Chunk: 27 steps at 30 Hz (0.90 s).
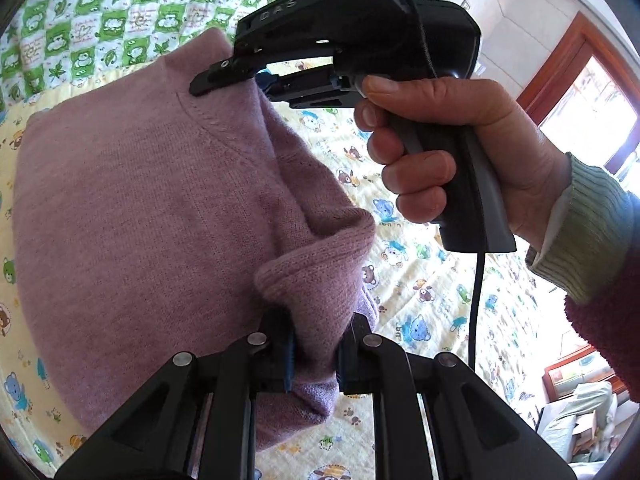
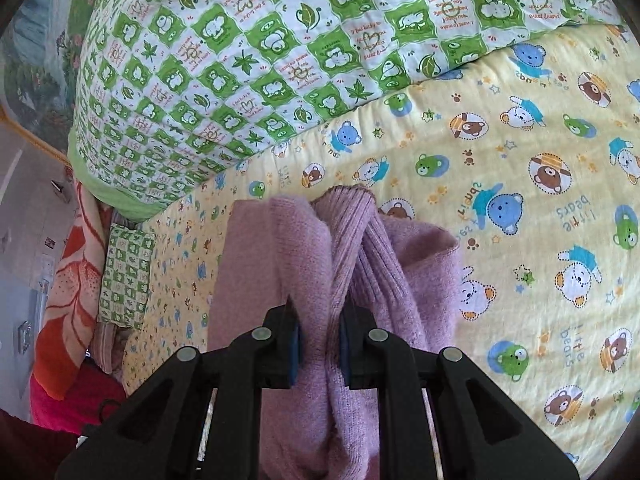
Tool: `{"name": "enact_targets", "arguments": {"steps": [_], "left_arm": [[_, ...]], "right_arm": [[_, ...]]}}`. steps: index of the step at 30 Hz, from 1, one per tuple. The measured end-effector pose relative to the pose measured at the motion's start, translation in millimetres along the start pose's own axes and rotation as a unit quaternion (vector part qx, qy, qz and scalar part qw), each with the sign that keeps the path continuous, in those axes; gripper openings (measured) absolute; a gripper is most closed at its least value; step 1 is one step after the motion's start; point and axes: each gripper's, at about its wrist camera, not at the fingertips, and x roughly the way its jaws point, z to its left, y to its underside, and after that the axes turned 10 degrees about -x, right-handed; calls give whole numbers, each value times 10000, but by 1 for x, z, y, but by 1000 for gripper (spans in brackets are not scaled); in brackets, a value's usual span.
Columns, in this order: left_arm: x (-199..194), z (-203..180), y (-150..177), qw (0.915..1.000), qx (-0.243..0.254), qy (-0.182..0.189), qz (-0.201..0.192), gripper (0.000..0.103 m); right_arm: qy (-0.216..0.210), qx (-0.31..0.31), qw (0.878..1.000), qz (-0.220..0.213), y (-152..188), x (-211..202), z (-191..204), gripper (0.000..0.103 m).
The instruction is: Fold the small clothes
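Observation:
A small mauve knit sweater (image 1: 140, 208) lies partly folded on a yellow bear-print sheet. My left gripper (image 1: 316, 354) is shut on a bunched, ribbed part of it at the near edge. My right gripper (image 1: 236, 80) shows in the left wrist view at the top, held by a hand, shut on the sweater's far edge near the neckline. In the right wrist view my right gripper (image 2: 318, 344) is shut on bunched mauve knit with ribbed cuffs (image 2: 352, 248), lifted above the sheet.
The yellow bear-print sheet (image 2: 520, 220) covers the bed. A green and white checked quilt (image 2: 240, 60) lies piled behind it. An orange floral blanket (image 2: 76, 272) and a small checked pillow (image 2: 124, 276) lie at the left. A window and wooden frame (image 1: 580, 92) are at the right.

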Motion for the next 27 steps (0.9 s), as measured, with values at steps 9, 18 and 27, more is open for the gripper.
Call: {"name": "enact_targets", "arguments": {"steps": [9,18,27], "left_arm": [[31,5,-1,9996,17,-159,214,15],[1,9,4,9998,20,-2,208,37],[-60,63,23,9973,-738,-32,-61,50]], "right_arm": [[124,304,9993,166,15,18,-28,18],[361,543,9978,-84,24,-8,-26,59],[341,380,9974,-500,62,-56,14,60]]}}
